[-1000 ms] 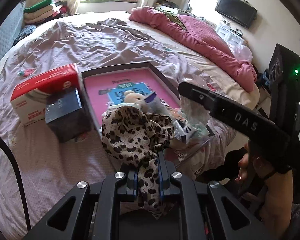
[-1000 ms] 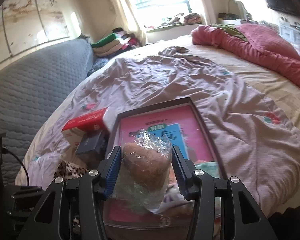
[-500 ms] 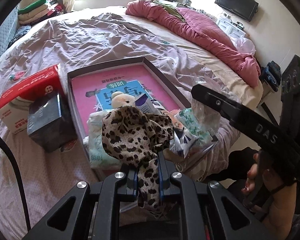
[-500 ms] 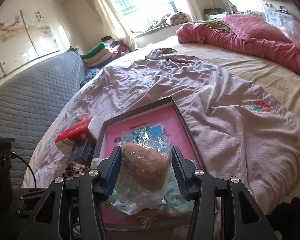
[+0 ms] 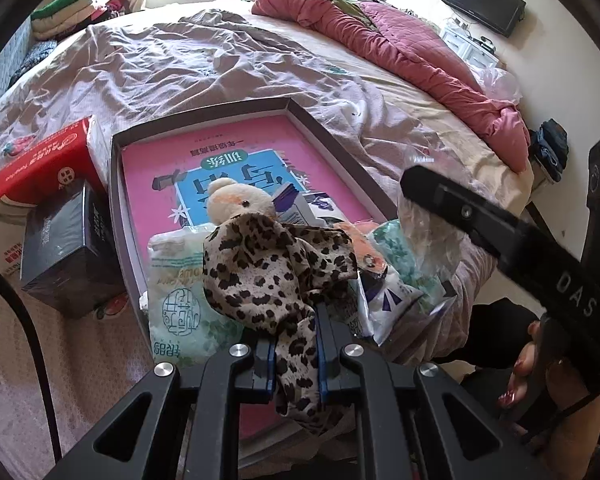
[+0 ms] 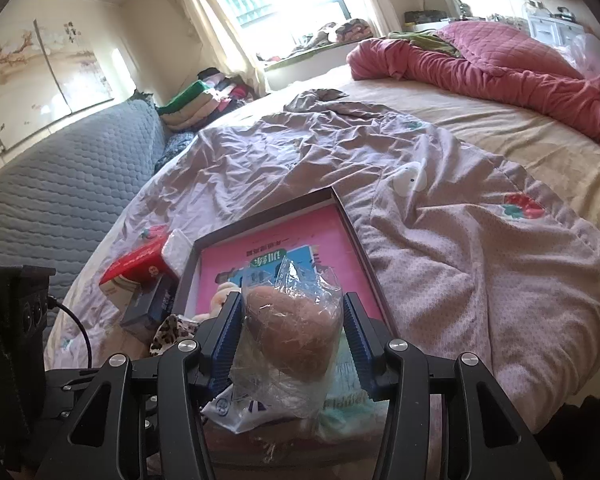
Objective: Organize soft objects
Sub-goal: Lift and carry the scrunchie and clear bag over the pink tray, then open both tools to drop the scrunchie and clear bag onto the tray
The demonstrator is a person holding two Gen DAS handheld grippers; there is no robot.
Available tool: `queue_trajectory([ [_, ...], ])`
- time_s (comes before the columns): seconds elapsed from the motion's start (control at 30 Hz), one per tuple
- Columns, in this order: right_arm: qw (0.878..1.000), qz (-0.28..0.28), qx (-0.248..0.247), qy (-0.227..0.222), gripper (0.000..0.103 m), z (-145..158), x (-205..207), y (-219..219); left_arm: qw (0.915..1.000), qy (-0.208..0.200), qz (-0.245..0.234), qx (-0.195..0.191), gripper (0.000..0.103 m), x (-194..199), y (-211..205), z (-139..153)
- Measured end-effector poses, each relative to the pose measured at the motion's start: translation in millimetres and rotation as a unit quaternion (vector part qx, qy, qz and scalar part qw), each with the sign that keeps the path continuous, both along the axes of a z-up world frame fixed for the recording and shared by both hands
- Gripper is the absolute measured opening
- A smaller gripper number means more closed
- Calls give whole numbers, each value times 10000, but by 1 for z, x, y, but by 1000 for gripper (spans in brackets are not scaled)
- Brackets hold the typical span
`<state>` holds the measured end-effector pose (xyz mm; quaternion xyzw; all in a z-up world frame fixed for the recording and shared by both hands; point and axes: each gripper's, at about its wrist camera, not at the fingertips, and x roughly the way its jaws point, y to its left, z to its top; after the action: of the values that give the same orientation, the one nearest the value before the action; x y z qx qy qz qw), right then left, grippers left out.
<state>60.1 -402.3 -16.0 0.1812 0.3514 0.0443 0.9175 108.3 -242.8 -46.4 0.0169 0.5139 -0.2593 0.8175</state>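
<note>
My left gripper is shut on a leopard-print cloth held over the near end of a shallow dark tray with a pink book inside. A cream plush toy, soft tissue packs and a small pouch lie in the tray's near end. My right gripper is shut on a brown bun in a clear plastic bag, held above the same tray. The right gripper's arm crosses the left wrist view at right.
A red tissue box and a black box sit left of the tray on the mauve quilt. A pink duvet lies at the far right. A grey padded headboard is at left. The bed edge is near.
Both grippers have drawn back and risen a little over the tray's near end, each still holding its item. More of the tissue packs shows under the leopard cloth.
</note>
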Motion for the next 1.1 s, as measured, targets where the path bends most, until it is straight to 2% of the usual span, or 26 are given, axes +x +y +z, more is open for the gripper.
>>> queue_trajectory([
  [0.2, 9999, -23, -95, -76, 52, -2, 25, 5, 10000, 6, 31, -28, 15, 5, 1, -3],
  [0.47, 9994, -162, -253, 150, 52, -23, 55, 15, 10000, 11, 31, 15, 15, 8, 2, -4],
  [0.9, 9962, -319, -671, 460, 54, -53, 79, 14, 9999, -48, 43, 96, 16, 10, 1, -5],
  [1.1, 9958, -372, -669, 507, 54, -57, 80, 10, 9999, -69, 63, 69, 17, 13, 2, -6],
])
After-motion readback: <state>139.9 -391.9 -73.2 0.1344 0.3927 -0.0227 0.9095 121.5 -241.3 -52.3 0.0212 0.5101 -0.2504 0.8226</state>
